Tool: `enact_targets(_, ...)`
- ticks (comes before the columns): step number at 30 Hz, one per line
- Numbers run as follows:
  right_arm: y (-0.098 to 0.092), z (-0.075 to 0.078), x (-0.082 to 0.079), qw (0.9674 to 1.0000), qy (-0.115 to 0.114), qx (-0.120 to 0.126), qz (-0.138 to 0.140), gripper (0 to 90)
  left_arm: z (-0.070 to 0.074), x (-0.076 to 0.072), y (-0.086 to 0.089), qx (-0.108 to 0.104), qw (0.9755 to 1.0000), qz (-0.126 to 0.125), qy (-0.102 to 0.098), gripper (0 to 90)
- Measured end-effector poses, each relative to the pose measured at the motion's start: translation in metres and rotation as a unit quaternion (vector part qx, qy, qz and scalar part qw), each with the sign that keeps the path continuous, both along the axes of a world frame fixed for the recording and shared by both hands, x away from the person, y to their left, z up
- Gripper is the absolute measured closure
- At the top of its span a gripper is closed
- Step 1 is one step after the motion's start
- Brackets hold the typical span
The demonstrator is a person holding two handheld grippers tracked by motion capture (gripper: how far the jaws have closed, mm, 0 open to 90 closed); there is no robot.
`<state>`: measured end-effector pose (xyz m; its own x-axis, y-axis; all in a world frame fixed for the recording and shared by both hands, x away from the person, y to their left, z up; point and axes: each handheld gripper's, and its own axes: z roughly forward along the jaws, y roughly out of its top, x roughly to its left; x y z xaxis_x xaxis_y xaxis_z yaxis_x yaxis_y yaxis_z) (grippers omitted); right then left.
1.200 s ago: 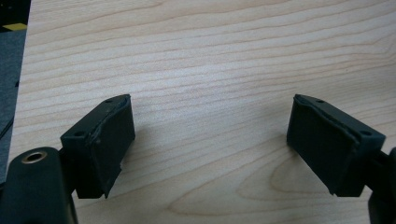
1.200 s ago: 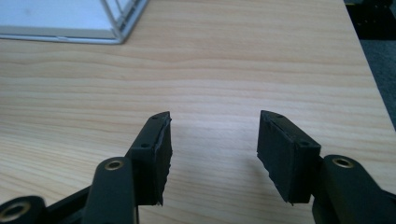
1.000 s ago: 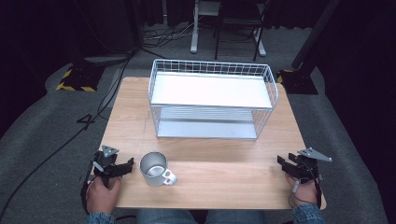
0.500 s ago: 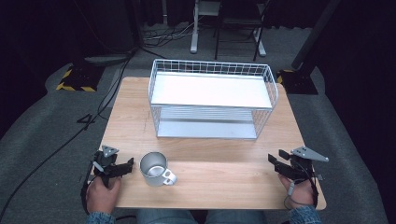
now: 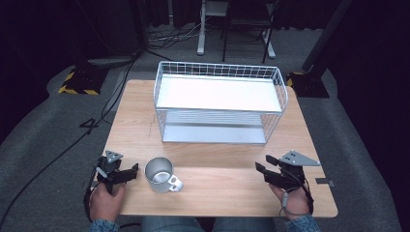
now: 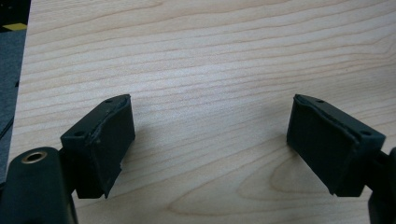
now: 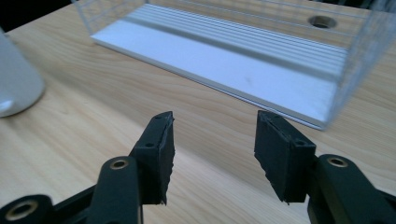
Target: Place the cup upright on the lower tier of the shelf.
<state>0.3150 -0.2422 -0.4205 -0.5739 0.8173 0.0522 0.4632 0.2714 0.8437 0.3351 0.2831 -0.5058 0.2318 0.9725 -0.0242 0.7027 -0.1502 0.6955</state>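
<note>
Steel mug (image 5: pixel 159 174) unmarked, between left gripper (image 5: pixel 131 171) and right gripper (image 5: pixel 261 165); both agape, empty.

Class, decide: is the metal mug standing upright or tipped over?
Upright: the mug stands on the table, its round open mouth facing up.

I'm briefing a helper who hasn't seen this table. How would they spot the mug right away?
Start at the white wire rack on the wooden table. Come toward the near edge, left of centre: the mug stands upright there, apart from the rack, beside the left hand-held gripper. It is the only round, silvery, handled thing on the table.
</note>
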Motion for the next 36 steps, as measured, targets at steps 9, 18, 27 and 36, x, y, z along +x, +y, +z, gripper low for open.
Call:
enact_targets(9,0.041,0.01,-0.009,0.998,-0.002,0.004,0.064,47.5,0.0,0.0,0.0,0.0,1.0,0.0,0.0,15.6)
enact_targets(18,0.084,0.012,-0.016,0.9917,-0.004,0.002,0.128,47.6,0.0,0.0,0.0,0.0,1.0,0.0,0.0,15.6)
enact_targets(27,0.108,0.013,-0.02,0.9868,-0.005,-0.003,0.162,47.5,0.0,0.0,0.0,0.0,1.0,0.0,0.0,15.6)
enact_targets(36,0.128,0.012,-0.026,0.9806,-0.003,-0.006,0.196,47.5,0.0,-0.001,0.0,-0.001,1.0,-0.001,0.001,15.6)
